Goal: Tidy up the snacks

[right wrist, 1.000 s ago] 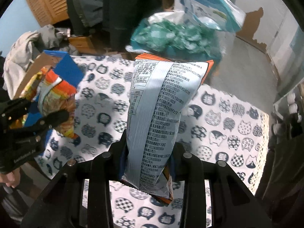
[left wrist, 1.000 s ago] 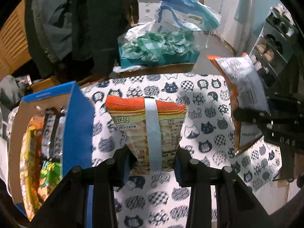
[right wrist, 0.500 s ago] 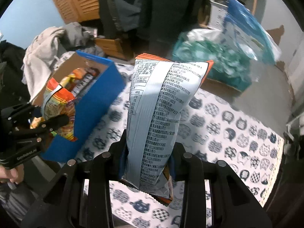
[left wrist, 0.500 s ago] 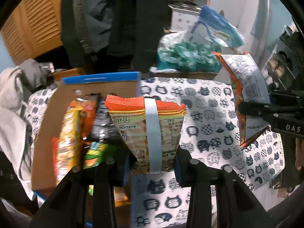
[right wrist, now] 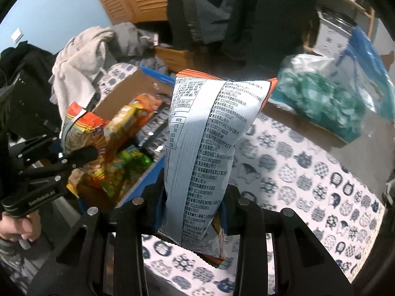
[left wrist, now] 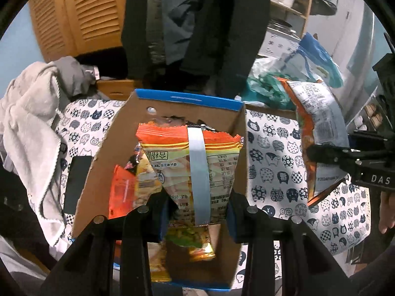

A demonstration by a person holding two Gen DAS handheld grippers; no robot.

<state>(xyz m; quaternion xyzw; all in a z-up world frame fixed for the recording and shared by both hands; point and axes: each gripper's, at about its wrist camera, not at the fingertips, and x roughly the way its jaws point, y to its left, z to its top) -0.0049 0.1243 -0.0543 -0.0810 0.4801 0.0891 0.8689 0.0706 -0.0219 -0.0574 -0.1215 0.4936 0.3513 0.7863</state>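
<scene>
Now snack packet (left wrist: 195, 165) between left hand-held gripper (left wrist: 197, 212) fingers.

- Orange-topped snack packet (left wrist: 195, 170): flat pouch with an orange crimped upper seal, yellow stripes, a pale blue vertical back seam and printed text; held upright above the open carton (left wrist: 172, 113), its lower part clamped at both sides.
- Carton: brown cardboard inside, blue outside and along the rim; top open; standing on the cat-print cloth. It holds several packets packed on edge, in orange, yellow, green and dark wrappers (right wrist: 128, 157).
- Silver-backed snack bag (right wrist: 207, 148): tall pillow bag with orange edges and a silver panel of dense black print including a nutrition table; held upright above the cloth, just beside the carton's blue wall.
</scene>
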